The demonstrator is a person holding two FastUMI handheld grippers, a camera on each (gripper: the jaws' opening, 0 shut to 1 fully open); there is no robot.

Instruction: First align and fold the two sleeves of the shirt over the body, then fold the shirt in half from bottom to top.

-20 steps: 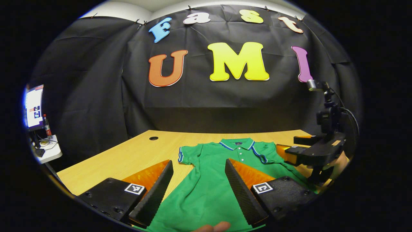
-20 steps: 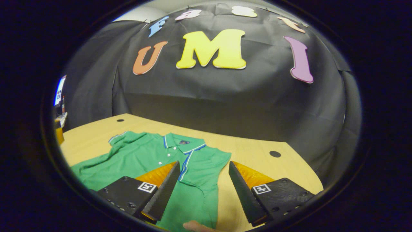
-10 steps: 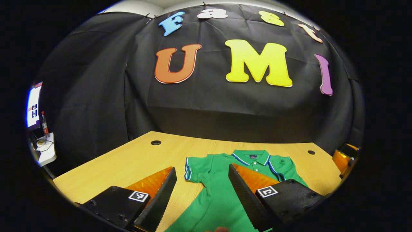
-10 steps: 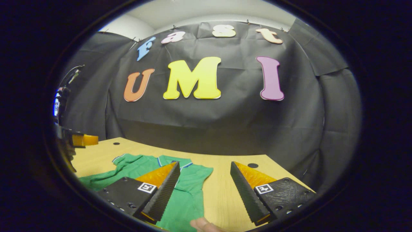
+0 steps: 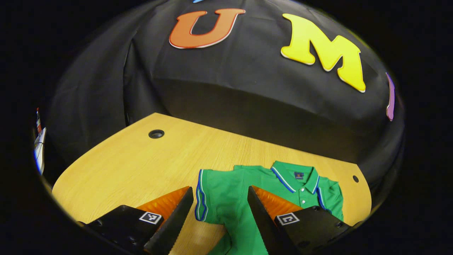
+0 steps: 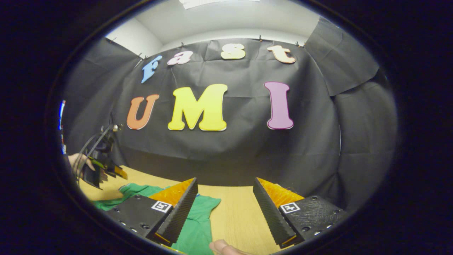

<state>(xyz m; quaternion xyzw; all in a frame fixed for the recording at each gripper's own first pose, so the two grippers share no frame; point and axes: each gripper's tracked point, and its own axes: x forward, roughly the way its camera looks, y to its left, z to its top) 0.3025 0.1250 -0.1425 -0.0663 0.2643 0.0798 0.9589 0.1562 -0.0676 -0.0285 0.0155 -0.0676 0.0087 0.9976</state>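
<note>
A green polo shirt [image 5: 230, 191] with blue-and-white trim lies flat on the wooden table [image 5: 141, 159], collar toward the wall. In the left gripper view, my left gripper [image 5: 219, 189] is open above the shirt's short sleeve [image 5: 208, 198], whose striped cuff shows between the fingers. In the right gripper view, my right gripper [image 6: 225, 181] is open and pointed mostly at the wall. The shirt's other sleeve edge [image 6: 201, 212] lies beside and under its left finger [image 6: 177, 216]. The left gripper [image 6: 101, 164] shows far left, held by a hand [image 6: 76, 161].
The table has two round cable holes [image 5: 156, 134] [image 5: 355, 178] near the back. Black cloth closes off the back and sides. Bare wood [image 6: 237, 212] lies right of the shirt. A person's fingertip [image 6: 221, 246] shows at the bottom of the right gripper view.
The left gripper has swung left and dipped toward the shirt's sleeve, which now sits between its fingers. The right gripper has tilted up, with the shirt sinking low in its view. Both stay open.
</note>
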